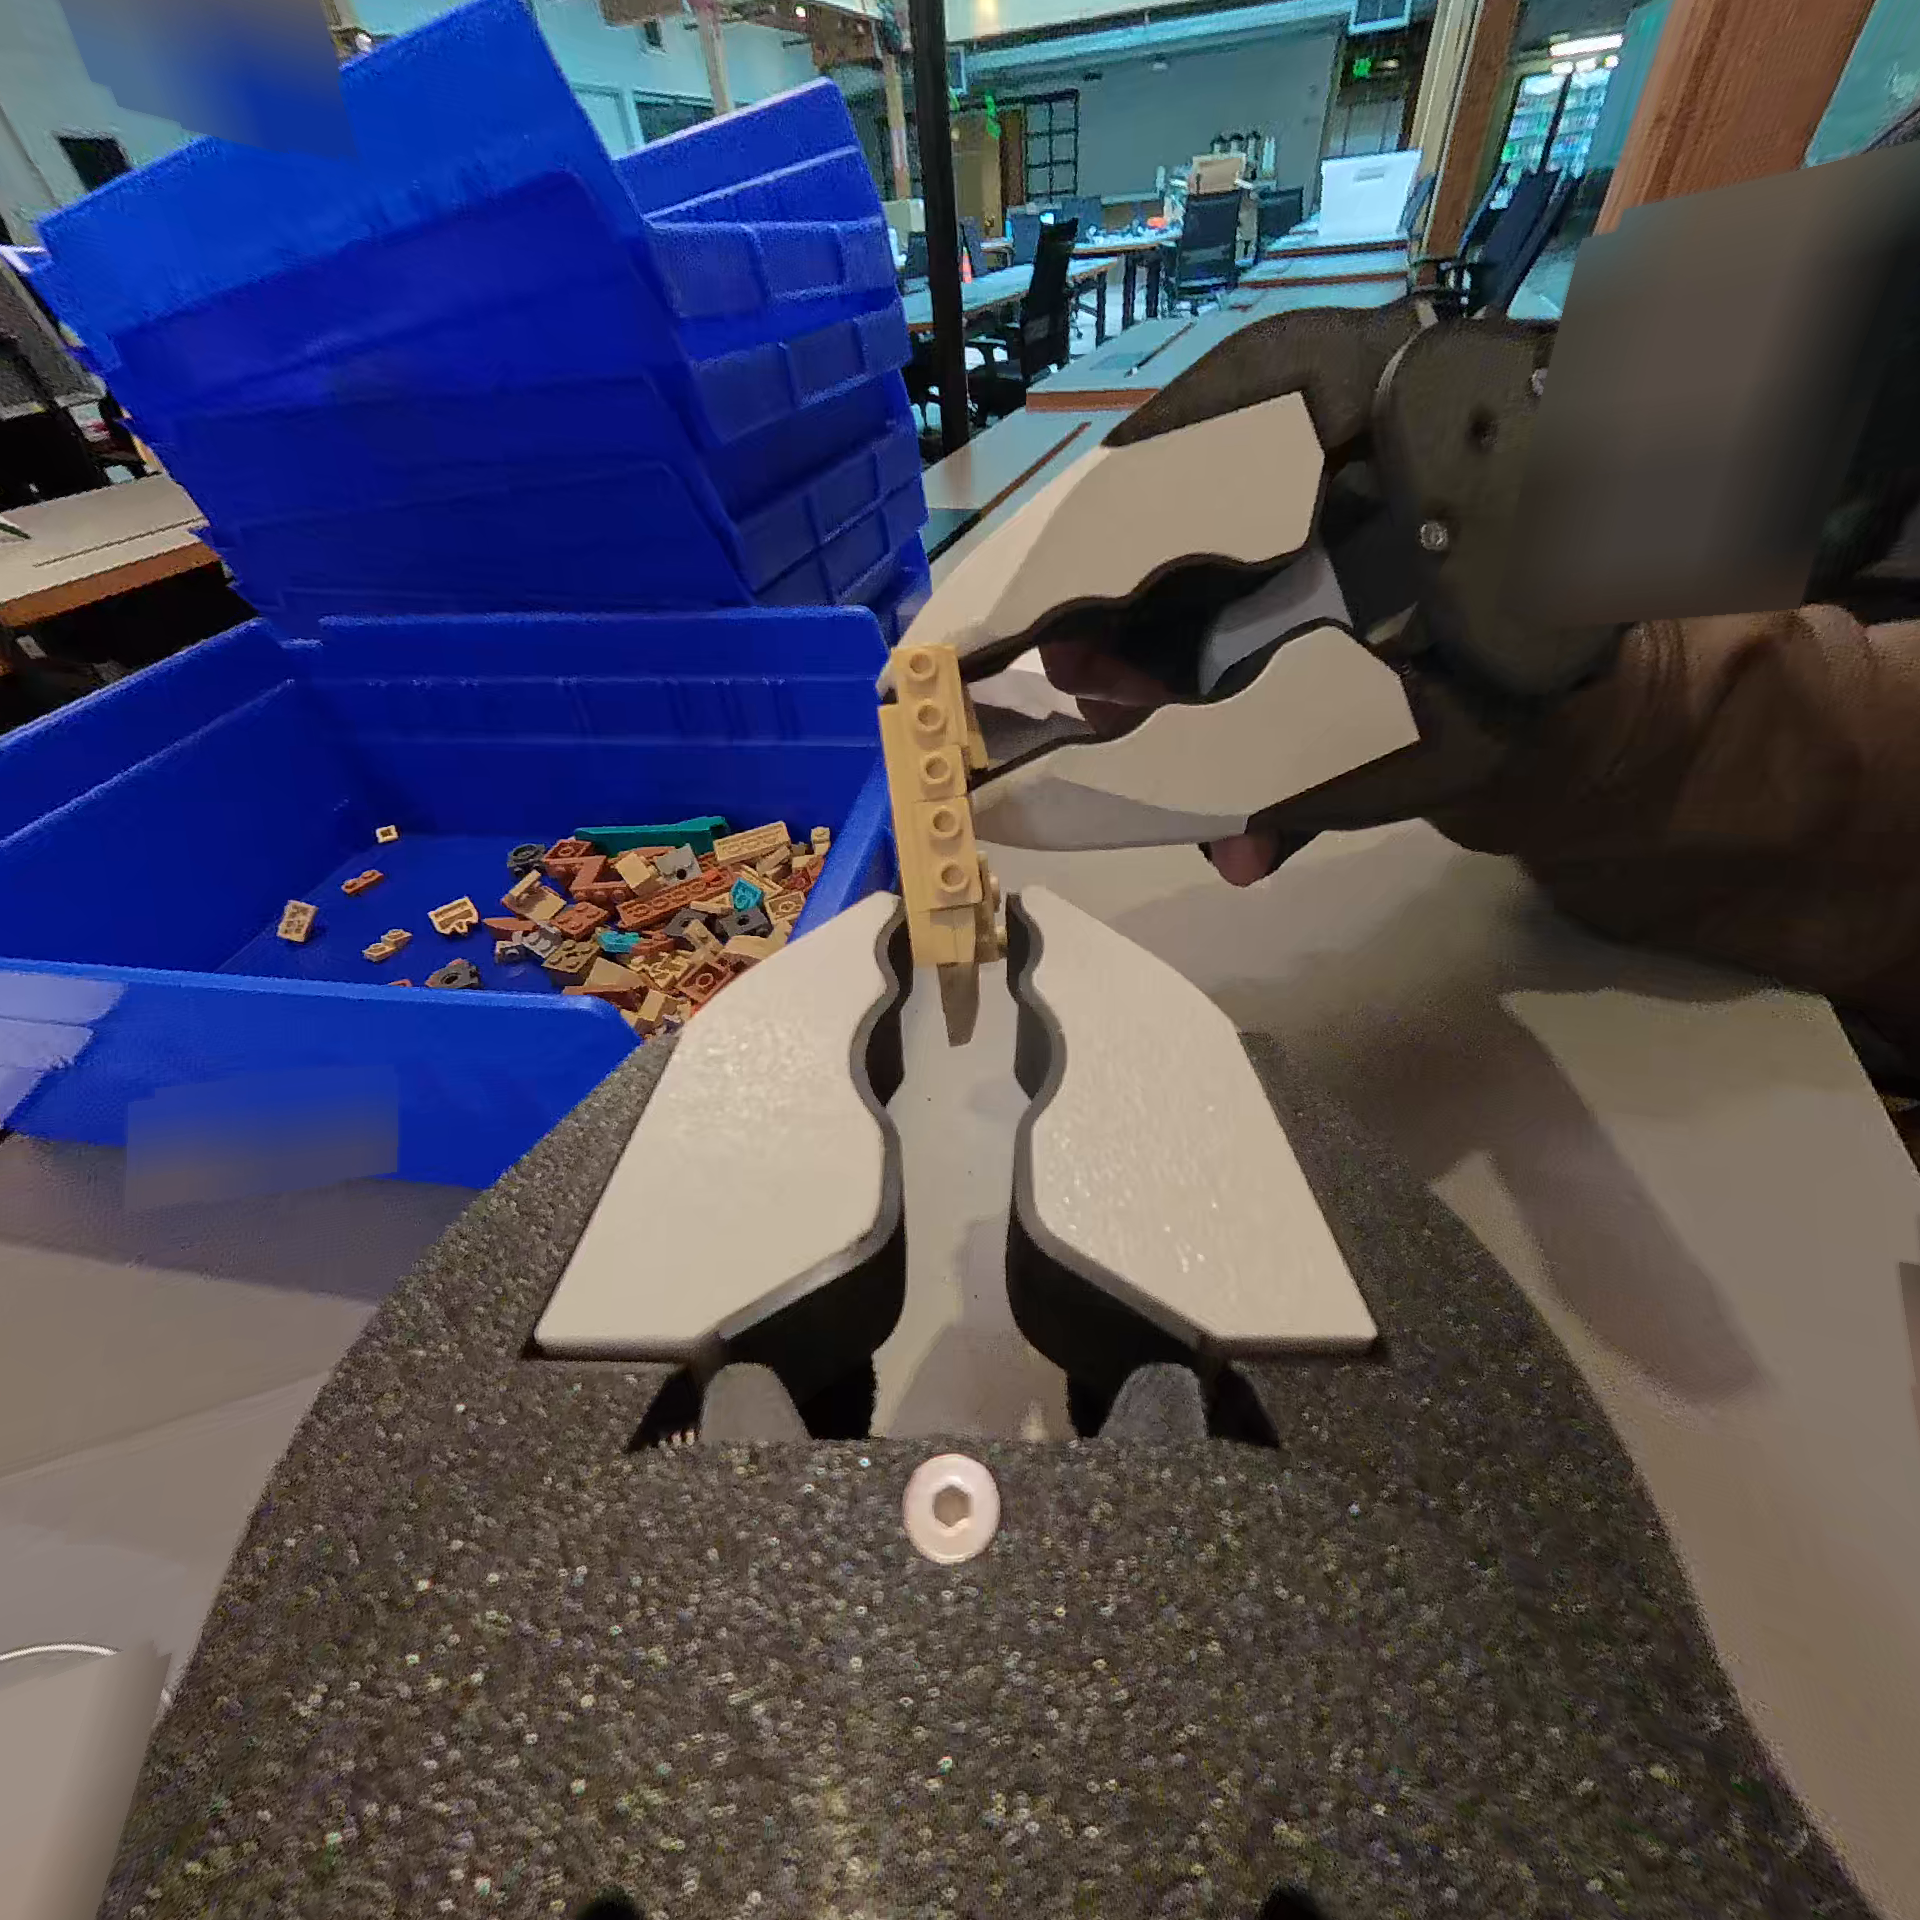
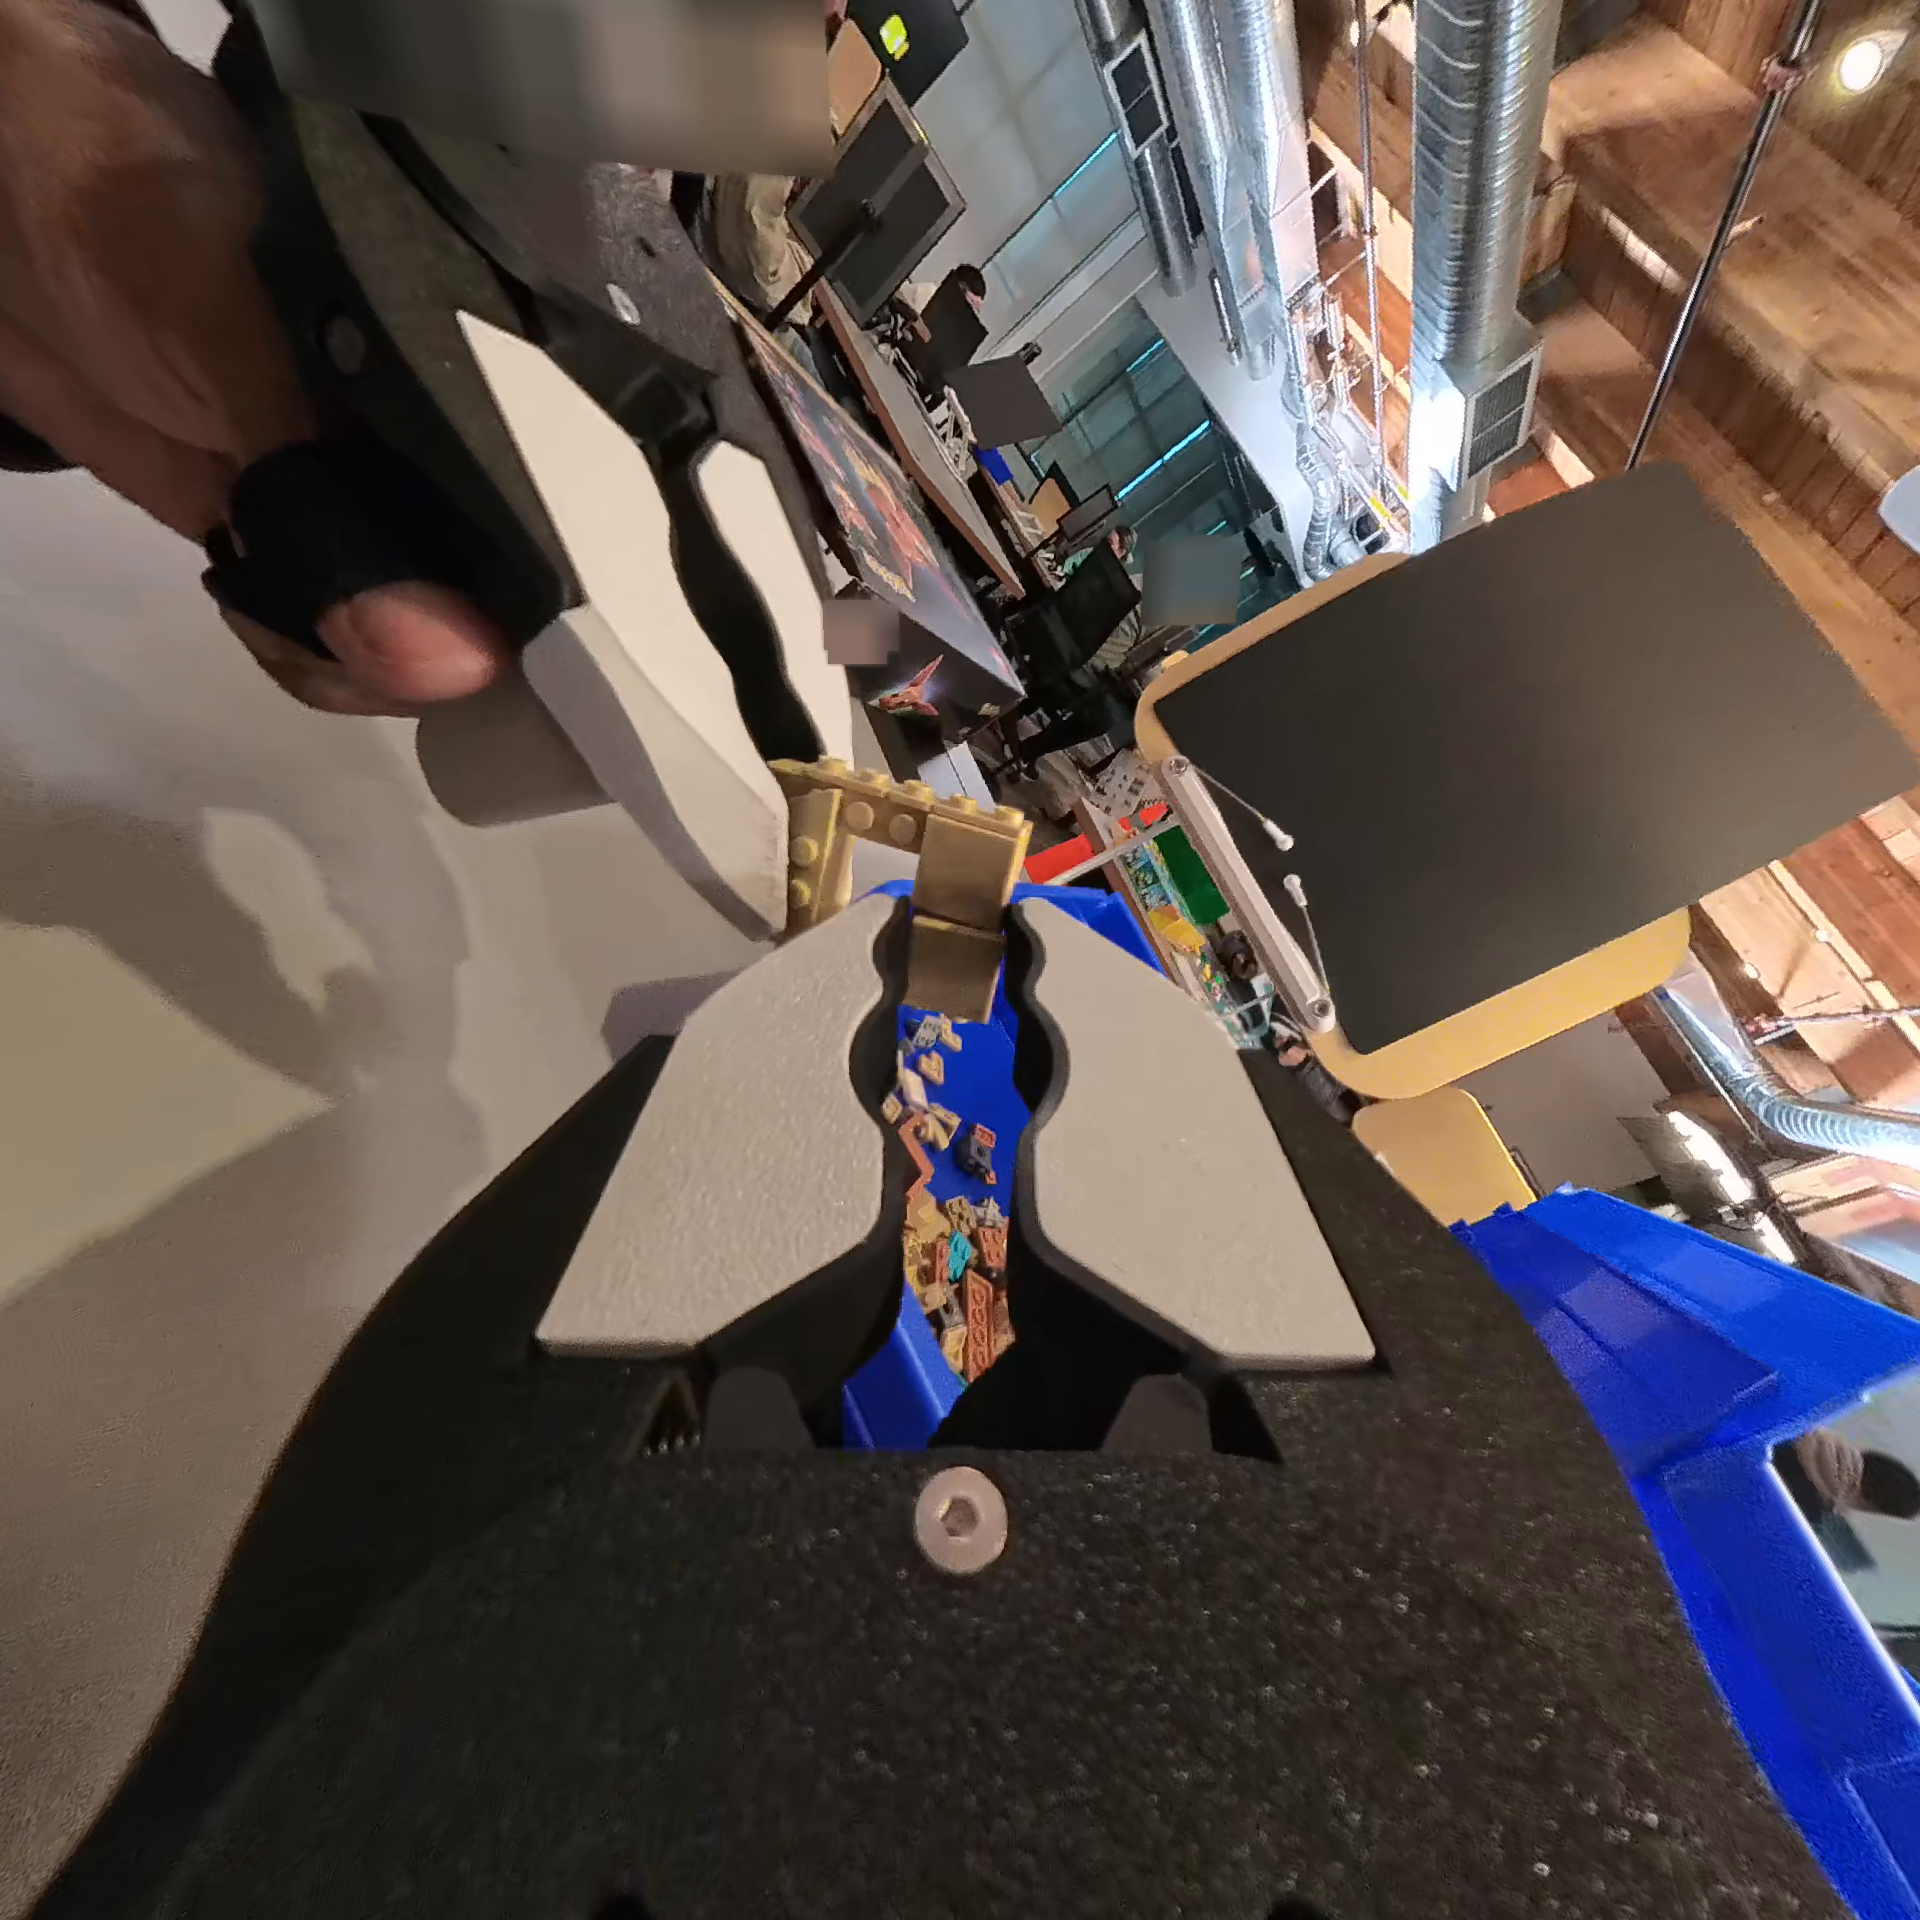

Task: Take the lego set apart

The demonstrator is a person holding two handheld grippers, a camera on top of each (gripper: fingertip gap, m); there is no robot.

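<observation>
A tan brick assembly (image 1: 935, 790), a studded strip with smaller pieces on it, is held in the air between both grippers. My left gripper (image 1: 951, 925) is shut on its lower end. My right gripper (image 1: 971, 727) comes in from the right and is shut on its upper part. In the right wrist view my right gripper (image 2: 956, 925) pinches a smooth tan piece of the assembly (image 2: 914, 821), and the left gripper (image 2: 784, 842) holds the other end from the upper left. Gloved hands hold both tools.
An open blue bin (image 1: 312, 1018) with several loose tan, brown, grey and teal bricks (image 1: 644, 904) stands left of the grippers on the grey table (image 1: 1351, 987). A stack of blue bins (image 1: 468, 364) stands behind it. A black board with a tan edge (image 2: 1507, 779) shows at the right. Only a small space, under 4 cm, lies between the two pairs of fingers.
</observation>
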